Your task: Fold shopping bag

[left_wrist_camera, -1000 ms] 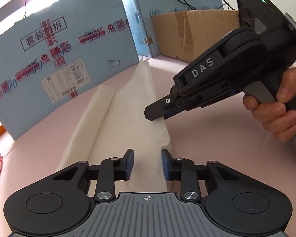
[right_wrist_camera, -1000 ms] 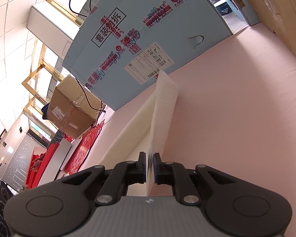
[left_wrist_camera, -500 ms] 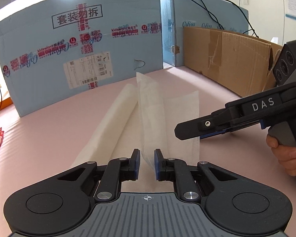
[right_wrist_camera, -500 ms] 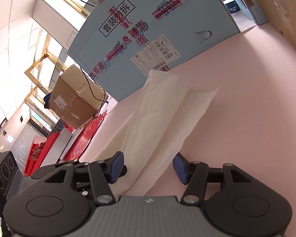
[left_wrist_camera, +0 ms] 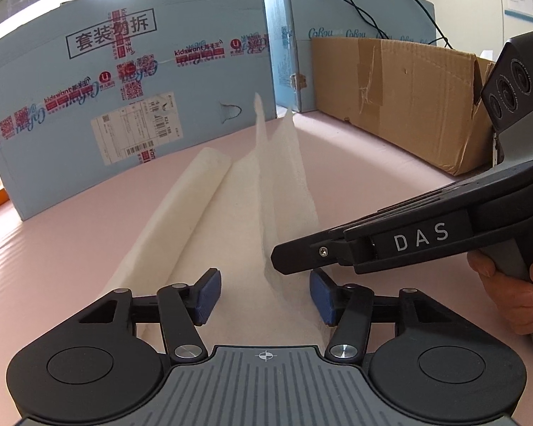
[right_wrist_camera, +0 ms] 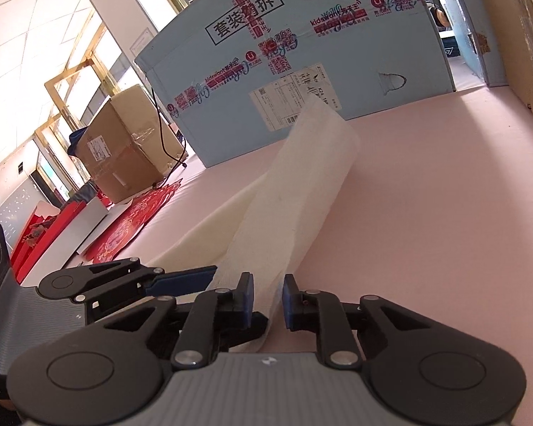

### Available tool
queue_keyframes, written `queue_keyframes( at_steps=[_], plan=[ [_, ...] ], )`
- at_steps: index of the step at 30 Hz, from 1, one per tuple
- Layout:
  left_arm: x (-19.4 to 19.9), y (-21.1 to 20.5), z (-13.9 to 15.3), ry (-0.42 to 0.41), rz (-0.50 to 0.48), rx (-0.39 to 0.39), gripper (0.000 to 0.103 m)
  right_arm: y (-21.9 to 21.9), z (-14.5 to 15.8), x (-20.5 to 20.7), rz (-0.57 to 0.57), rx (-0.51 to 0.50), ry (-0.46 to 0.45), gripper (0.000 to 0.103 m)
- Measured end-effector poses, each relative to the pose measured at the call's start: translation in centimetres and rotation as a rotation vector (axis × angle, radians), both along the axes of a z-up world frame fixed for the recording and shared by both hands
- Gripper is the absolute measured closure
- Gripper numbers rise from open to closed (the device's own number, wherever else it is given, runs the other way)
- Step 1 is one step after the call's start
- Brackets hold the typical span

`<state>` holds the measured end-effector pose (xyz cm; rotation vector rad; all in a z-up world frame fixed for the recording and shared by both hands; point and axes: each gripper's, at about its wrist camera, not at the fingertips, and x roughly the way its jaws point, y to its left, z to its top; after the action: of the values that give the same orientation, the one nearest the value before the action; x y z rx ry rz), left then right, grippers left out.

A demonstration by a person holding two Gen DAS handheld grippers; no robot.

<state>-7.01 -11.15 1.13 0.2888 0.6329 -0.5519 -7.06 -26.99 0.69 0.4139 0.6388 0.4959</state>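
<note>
The soft, bumpy white shopping bag [left_wrist_camera: 266, 234] is lying long and thin on the smooth pink table [left_wrist_camera: 391, 184]. The left gripper [left_wrist_camera: 263, 296] is sitting with its jaws wide apart. The right gripper [right_wrist_camera: 268, 300] is holding its jaws a little apart around a raised fold.

Blue box [left_wrist_camera: 131, 99] (and brown carton [left_wrist_camera: 401, 96]) wall the far side.

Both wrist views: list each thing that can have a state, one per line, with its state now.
left gripper: open, fingers either side of the bag.
right gripper: partly open, a raised fold between its fingers.
shopping bag: white, lying lengthwise, left edge rolled, middle fold standing up.
brown carton: closed, taped.
</note>
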Motion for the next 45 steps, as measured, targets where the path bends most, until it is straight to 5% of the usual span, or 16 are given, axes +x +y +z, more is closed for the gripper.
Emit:
queue_keyframes(
  at_steps=[2, 5, 8, 11, 22, 25, 28, 31, 34, 36, 38, 45],
  plan=[
    [0.3, 0.6, 0.1, 0.027, -0.013, -0.032, 0.088, 0.0, 0.0, 0.0, -0.001, -0.001, -0.002, 0.082],
    [0.4, 1.4, 0.5, 0.017, -0.005, -0.043, 0.099, -0.2, 0.1, 0.1, -0.014, 0.007, -0.003, 0.077],
    [0.3, 2.5, 1.5, -0.036, 0.037, -0.044, 0.102, 0.1, 0.0, 0.3, -0.016, -0.015, 0.007, 0.076],
    [0.3, 4.0, 2.8, -0.121, 0.107, -0.016, 0.103, 0.4, 0.1, 0.2, -0.026, -0.045, 0.001, 0.096],
    [-0.8, 13.0, 9.2, -0.341, 0.395, -0.039, 0.103, -2.7, 2.9, -0.6, -0.158, -0.108, -0.094, 0.101],
    [-0.7, 14.7, 10.0, -0.344, 0.440, -0.060, 0.103, -4.1, 4.3, -0.7, -0.203, -0.150, -0.130, 0.101],
    [0.0, 16.0, 9.2, -0.212, 0.399, -0.212, 0.102, -5.1, 4.9, -0.5, -0.230, -0.165, -0.130, 0.101],
    [-0.2, 15.3, 7.1, -0.072, 0.307, -0.285, 0.089, -5.1, 3.9, -0.1, -0.206, -0.166, -0.086, 0.101],
    [-1.5, 13.7, 5.1, -0.024, 0.272, -0.228, 0.060, -4.9, 2.8, -0.2, -0.195, -0.149, -0.039, 0.095],
    [-2.6, 13.7, 4.7, -0.014, 0.286, -0.226, 0.030, -5.0, 2.4, -0.8, -0.178, -0.119, -0.012, 0.092],
    [-3.3, 13.8, 4.4, 0.003, 0.293, -0.229, 0.022, -4.6, 2.4, -1.2, -0.161, -0.112, -0.014, 0.086],
    [-2.7, 13.8, 1.7, 0.169, 0.307, -0.232, 0.022, -0.6, 2.1, -2.3, -0.008, -0.036, -0.013, 0.084]
  ],
)
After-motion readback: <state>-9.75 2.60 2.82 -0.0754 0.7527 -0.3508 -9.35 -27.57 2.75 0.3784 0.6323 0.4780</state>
